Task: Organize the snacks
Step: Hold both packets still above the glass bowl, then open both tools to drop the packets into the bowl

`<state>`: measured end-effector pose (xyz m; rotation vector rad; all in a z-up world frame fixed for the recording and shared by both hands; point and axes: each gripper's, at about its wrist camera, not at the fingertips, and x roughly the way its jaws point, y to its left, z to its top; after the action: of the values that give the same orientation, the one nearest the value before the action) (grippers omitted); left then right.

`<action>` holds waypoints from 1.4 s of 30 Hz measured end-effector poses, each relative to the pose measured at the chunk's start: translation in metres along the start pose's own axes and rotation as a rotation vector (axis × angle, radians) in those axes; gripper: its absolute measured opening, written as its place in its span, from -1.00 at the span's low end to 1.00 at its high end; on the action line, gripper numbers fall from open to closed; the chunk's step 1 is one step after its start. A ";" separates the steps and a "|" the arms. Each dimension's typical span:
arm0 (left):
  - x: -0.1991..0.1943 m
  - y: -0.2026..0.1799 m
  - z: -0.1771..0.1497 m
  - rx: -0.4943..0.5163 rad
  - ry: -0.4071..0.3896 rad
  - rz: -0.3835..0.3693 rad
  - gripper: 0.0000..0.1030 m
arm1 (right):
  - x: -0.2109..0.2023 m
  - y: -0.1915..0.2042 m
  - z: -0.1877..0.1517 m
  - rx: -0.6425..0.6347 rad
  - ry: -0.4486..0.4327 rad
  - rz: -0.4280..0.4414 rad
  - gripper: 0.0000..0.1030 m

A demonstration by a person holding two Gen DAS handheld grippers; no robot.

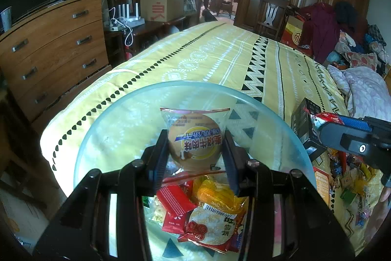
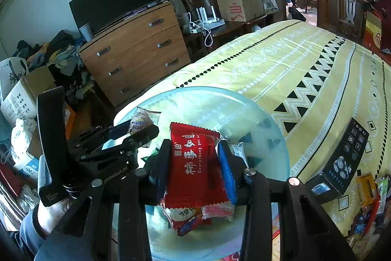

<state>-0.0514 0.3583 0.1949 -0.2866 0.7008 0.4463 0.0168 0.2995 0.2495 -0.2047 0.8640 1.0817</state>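
A: What is sitting between the left gripper (image 1: 195, 151) fingers?
B: A clear-wrapped round biscuit packet (image 1: 195, 138), standing upright above the glass plate (image 1: 117, 119).
A: And the right gripper (image 2: 193, 163)?
B: A red sachet (image 2: 193, 163) is standing upright in it. More wrapped snacks (image 1: 210, 219) are lying on the plate beneath both.

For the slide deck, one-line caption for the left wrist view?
Left hand-held gripper holds a round biscuit packet over the glass plate of snacks on a yellow bedspread.
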 end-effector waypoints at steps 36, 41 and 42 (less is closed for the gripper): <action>0.003 -0.007 -0.001 0.003 0.006 -0.002 -0.18 | 0.008 -0.004 -0.007 0.013 0.009 -0.003 -0.18; 0.004 -0.008 -0.002 0.003 0.009 -0.003 -0.18 | 0.008 -0.004 -0.007 0.011 0.011 -0.002 -0.18; 0.004 -0.009 -0.002 0.004 0.010 -0.003 -0.18 | 0.009 -0.004 -0.007 0.012 0.013 -0.003 -0.18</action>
<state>-0.0453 0.3506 0.1914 -0.2865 0.7111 0.4406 0.0184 0.2995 0.2376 -0.2029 0.8816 1.0728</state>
